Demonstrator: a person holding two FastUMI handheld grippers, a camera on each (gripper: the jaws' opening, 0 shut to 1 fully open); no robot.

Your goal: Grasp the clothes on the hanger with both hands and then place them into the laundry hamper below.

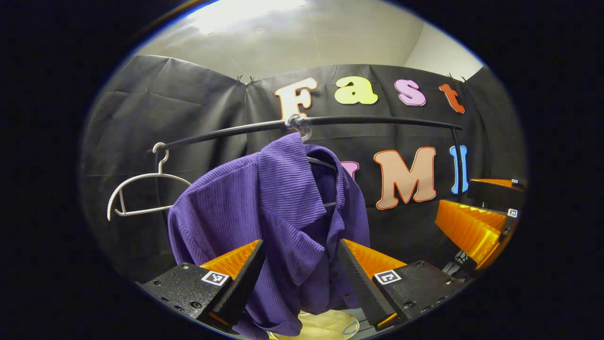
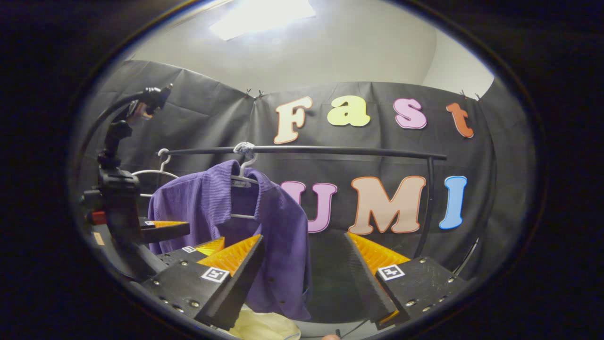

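A staged recording booth, not a lived-in home.

Black cloth (image 2: 198, 118) is clipped up as the wall, with a plain white wall and ceiling light (image 2: 262, 16) above it. A bare black clothes rail (image 2: 330, 150) carries a purple shirt (image 1: 278, 222) and a spare white hanger (image 1: 141, 189); a camera mount (image 2: 118, 156) stands at the side.

No readable text or nos. Only small square black/white marker tags on the left tool (image 1: 301, 269) and right tool (image 2: 304, 264), one per finger top. Pattern only, no letters.
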